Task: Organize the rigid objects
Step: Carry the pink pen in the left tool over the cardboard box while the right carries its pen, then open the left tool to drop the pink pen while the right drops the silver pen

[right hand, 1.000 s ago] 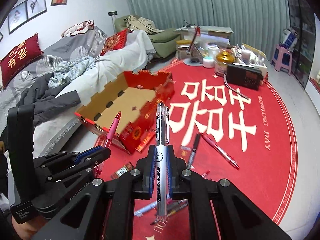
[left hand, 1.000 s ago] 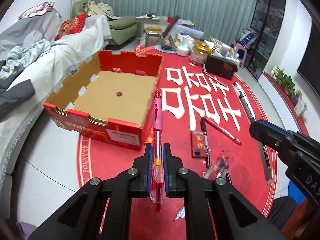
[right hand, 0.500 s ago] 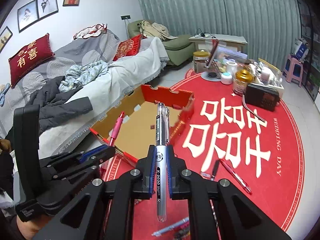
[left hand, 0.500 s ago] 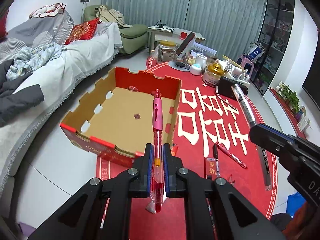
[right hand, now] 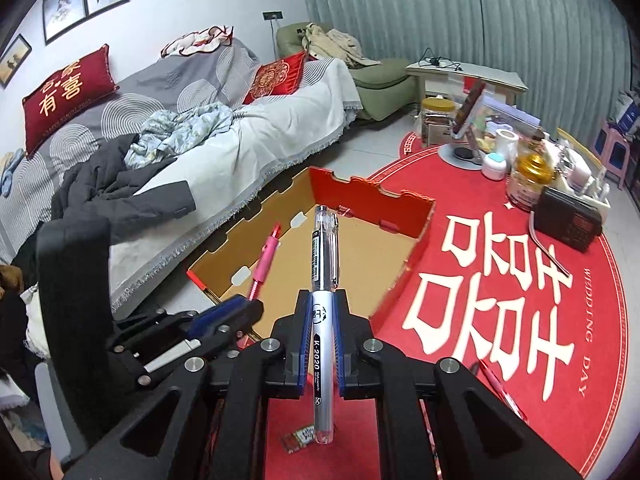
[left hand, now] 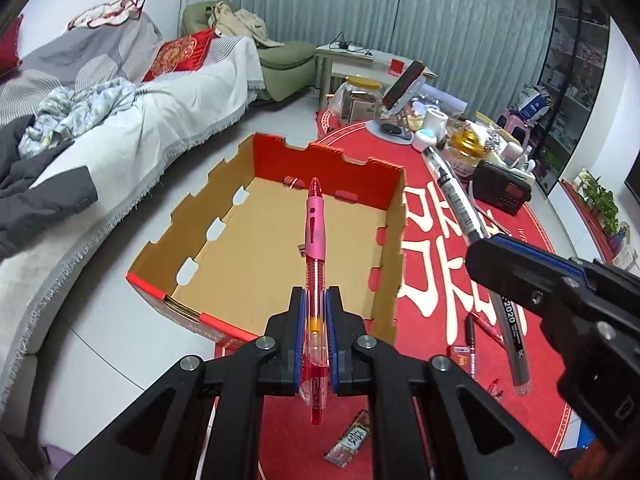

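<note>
Both claws carried pens (left hand: 316,240) toward box (left hand: 280,152).

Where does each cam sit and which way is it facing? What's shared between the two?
Left wrist: on the left gripper, angled down over the cardboard box; its own fingers clamp a pink pen; the right gripper shows at right.
Right wrist: on the right gripper, angled down at the box and red mat; its fingers clamp a clear pen; the left gripper shows at lower left.
Shared: box, both pens, mat, sofa.
</note>
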